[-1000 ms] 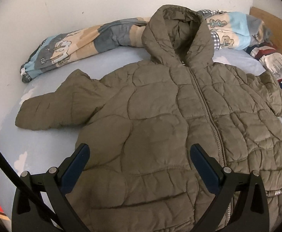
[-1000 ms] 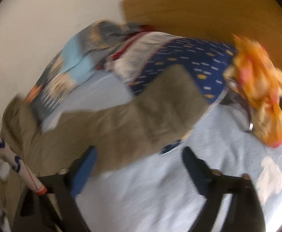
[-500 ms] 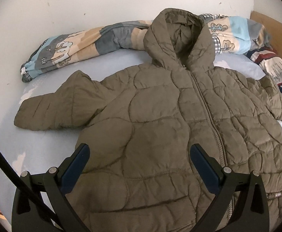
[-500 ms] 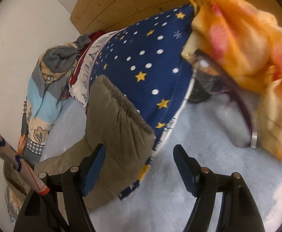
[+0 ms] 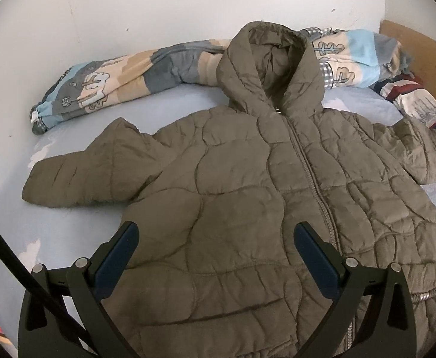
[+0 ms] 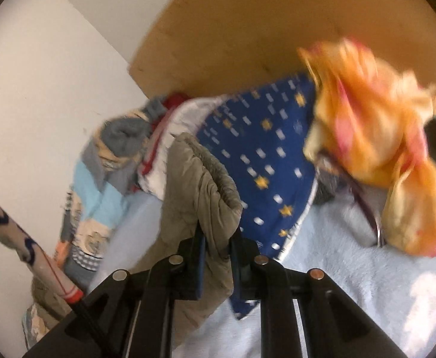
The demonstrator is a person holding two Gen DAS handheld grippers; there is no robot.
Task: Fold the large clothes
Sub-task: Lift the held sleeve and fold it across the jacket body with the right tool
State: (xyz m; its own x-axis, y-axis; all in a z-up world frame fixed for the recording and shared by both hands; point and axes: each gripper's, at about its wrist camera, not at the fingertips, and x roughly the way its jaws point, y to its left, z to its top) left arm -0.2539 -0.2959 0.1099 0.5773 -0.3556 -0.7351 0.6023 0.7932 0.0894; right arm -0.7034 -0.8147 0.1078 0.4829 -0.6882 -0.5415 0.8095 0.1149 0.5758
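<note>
An olive quilted hooded jacket [image 5: 248,197] lies face up on the pale blue bed [image 5: 188,101], zipped, hood toward the wall, sleeves spread left and right. My left gripper [image 5: 216,238] is open and empty, hovering over the jacket's lower front. In the right wrist view my right gripper [image 6: 218,238] is shut on the jacket's right sleeve cuff [image 6: 203,185] and holds it lifted off the bed.
A rolled patterned blanket [image 5: 122,83] lies along the white wall behind the hood. A blue star-print cloth [image 6: 265,155] and an orange cloth [image 6: 373,137] pile up at the wooden headboard [image 6: 248,29], right of the sleeve. The bed edge is at lower left.
My right gripper closed on the sleeve cuff and lifted it; it was open beside the cuff before. My left gripper stayed open, drifting slightly back from the jacket.
</note>
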